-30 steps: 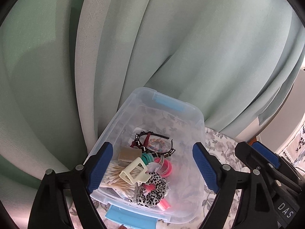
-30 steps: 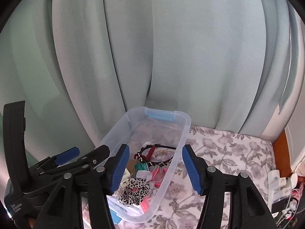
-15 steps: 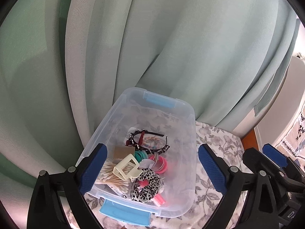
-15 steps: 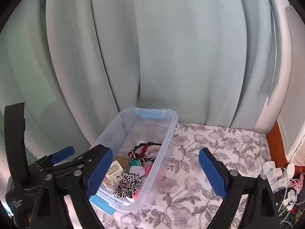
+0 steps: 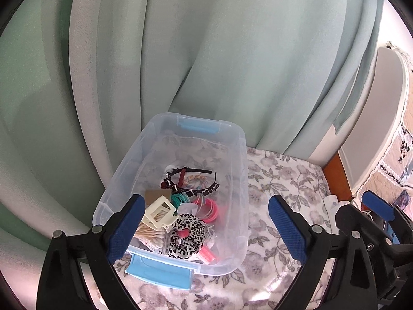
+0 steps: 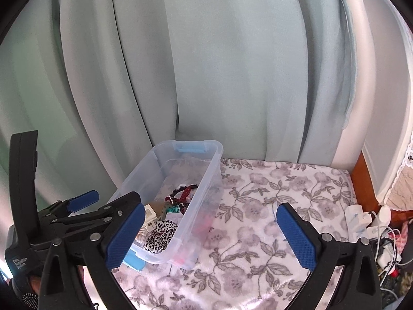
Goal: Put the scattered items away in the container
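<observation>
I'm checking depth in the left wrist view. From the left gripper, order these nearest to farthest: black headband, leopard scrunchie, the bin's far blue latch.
1. leopard scrunchie: near end of the bin, just beyond the left gripper.
2. black headband: mid-bin, behind the scrunchie.
3. far blue latch: on the bin's far rim, by the curtain.

We are holding the left gripper (image 5: 206, 226) angled downward with its jaws spread wide and empty. We are tilting the right gripper (image 6: 210, 235) downward beside it, and its jaws are opening, with nothing pressed between the blue pads (image 6: 296, 237).
</observation>
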Tool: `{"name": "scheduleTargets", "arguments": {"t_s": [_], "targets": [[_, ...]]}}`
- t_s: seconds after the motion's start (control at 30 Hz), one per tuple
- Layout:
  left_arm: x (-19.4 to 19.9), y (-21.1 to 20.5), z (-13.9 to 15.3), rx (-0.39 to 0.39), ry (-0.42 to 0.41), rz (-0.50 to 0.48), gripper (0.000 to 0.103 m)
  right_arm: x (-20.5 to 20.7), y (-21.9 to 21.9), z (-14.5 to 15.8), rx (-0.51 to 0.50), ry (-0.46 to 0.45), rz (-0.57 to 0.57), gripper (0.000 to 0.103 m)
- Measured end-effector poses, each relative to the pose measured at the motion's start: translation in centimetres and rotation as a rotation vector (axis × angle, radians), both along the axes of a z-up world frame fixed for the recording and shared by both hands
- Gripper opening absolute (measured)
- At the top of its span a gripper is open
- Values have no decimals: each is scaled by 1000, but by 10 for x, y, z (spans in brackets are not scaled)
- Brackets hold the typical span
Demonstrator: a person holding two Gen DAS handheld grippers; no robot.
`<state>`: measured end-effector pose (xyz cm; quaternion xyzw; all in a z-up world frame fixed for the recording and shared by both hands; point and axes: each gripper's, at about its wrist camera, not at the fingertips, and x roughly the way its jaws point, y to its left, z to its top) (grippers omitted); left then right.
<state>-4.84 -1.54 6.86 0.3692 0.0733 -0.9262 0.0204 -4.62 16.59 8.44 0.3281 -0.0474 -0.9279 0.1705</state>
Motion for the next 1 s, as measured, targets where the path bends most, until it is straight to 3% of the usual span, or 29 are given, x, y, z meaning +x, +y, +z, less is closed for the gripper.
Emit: {"name": "scheduleTargets", "arguments": {"t_s": [0.23, 0.53, 1.0], "targets": [[8, 21, 0, -75, -13, -24, 97, 11, 23, -3, -34, -15, -30, 103], [7, 39, -5, -113, -49, -57, 97, 18, 37, -14, -34, -52, -54, 103], [6, 39, -13, -126, -98, -39, 97, 14, 30, -32, -14, -127, -55, 103]]}}
